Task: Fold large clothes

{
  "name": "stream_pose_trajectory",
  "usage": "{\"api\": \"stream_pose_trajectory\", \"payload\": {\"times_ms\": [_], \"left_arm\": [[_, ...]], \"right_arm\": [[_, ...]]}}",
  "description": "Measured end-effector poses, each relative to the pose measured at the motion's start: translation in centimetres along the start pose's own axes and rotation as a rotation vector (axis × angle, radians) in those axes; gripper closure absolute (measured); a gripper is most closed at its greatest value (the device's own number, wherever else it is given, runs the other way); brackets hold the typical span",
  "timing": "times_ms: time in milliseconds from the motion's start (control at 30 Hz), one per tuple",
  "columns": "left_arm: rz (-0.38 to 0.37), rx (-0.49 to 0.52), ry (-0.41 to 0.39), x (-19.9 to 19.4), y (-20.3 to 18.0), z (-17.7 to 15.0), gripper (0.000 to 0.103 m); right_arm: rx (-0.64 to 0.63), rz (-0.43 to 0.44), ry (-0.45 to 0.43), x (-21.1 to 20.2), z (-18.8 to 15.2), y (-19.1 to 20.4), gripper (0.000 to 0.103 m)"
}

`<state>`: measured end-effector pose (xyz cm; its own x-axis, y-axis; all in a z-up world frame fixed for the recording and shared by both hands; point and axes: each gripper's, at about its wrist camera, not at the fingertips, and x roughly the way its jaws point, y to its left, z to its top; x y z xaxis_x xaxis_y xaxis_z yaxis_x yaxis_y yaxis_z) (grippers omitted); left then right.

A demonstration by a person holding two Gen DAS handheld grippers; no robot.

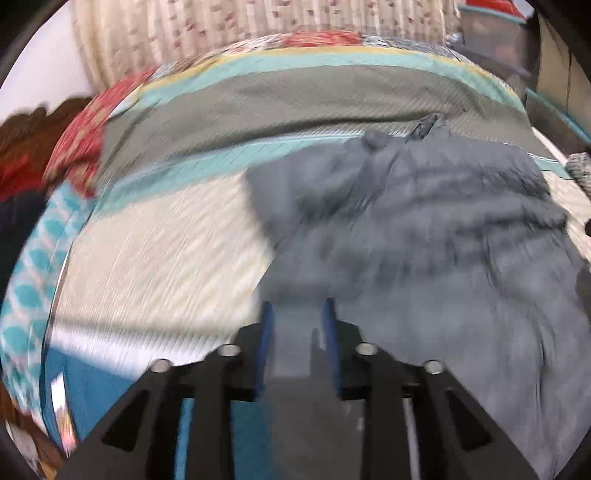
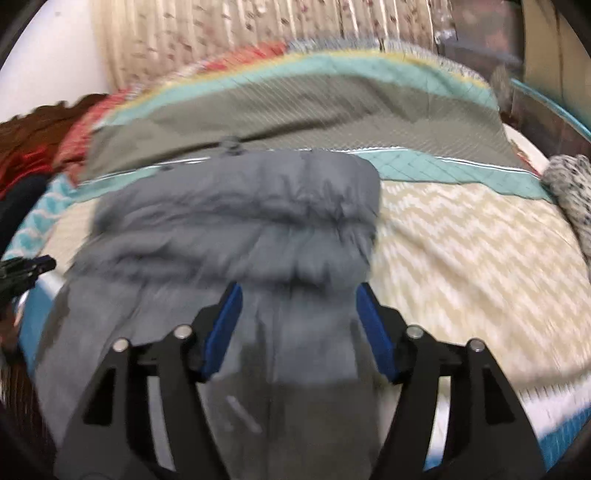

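A grey puffer jacket [image 1: 424, 229] lies spread on a bed quilt [image 1: 159, 258] with cream zigzag, teal and olive bands. In the left wrist view my left gripper [image 1: 297, 314] is at the jacket's near left edge, its blue pads [image 1: 266, 332] close together with grey fabric pinched between them. In the right wrist view the jacket [image 2: 236, 214] fills the middle, and my right gripper [image 2: 299, 299] stands wide over its near part. Grey fabric lies between the blue pads [image 2: 373, 325], and I see no pinch. Both views are blurred.
A speckled grey-white knit piece [image 2: 569, 192] lies at the bed's right edge. Red and brown cloth [image 1: 26, 147] is heaped at the left. A pale patterned curtain [image 1: 258, 22] hangs behind the bed. A black gripper part [image 2: 22, 269] shows at the right wrist view's left edge.
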<state>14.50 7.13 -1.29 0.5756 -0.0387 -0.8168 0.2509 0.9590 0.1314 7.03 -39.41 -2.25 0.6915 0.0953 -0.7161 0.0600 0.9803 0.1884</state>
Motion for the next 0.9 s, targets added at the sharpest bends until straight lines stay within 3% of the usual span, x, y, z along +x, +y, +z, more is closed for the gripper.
{"api": "stream_pose_trajectory", "payload": {"times_ms": [33,133,200,300,400,600,800,867,900], "left_arm": [[-0.019,-0.035,0.027,-0.7,1.5,-1.8,0.095],[-0.106,-0.19,0.121,-2.4,6.1,-7.7,0.088],[-0.168,-0.297,0.145,-3.7,7.9,-11.3,0.086],[-0.228,-0.349,0.137,-5.1,7.9,-15.0,0.082],[-0.311,-0.36,0.149,-5.2,6.4,-16.9,0.079],[-0.38,-0.272,0.22,-2.9,1.4,-19.4,0.074],[-0.532,-0.269,0.284,-1.5,-2.0,-21.1,0.074],[-0.545,-0.241,0.29,-1.8,-3.0,-21.3,0.075],[-0.534,-0.217,0.282,-2.1,-3.5,-21.3,0.084]], "right_arm": [[0.005,0.017,-0.003,-1.9,-1.7,-0.4,0.039],[0.055,0.055,0.005,-5.8,-6.3,-1.8,0.038],[0.112,0.048,0.019,-7.5,-9.6,-2.9,0.038],[0.209,0.059,0.05,-8.5,-12.8,-4.2,0.038],[0.245,0.054,0.09,-8.6,-15.2,-4.7,0.038],[0.295,0.251,0.176,-8.0,-17.4,-4.4,0.038],[0.333,0.437,0.232,-9.1,-19.7,-3.5,0.038],[0.315,0.444,0.226,-9.7,-20.2,-3.0,0.038],[0.313,0.447,0.223,-9.9,-20.2,-3.0,0.045]]}}
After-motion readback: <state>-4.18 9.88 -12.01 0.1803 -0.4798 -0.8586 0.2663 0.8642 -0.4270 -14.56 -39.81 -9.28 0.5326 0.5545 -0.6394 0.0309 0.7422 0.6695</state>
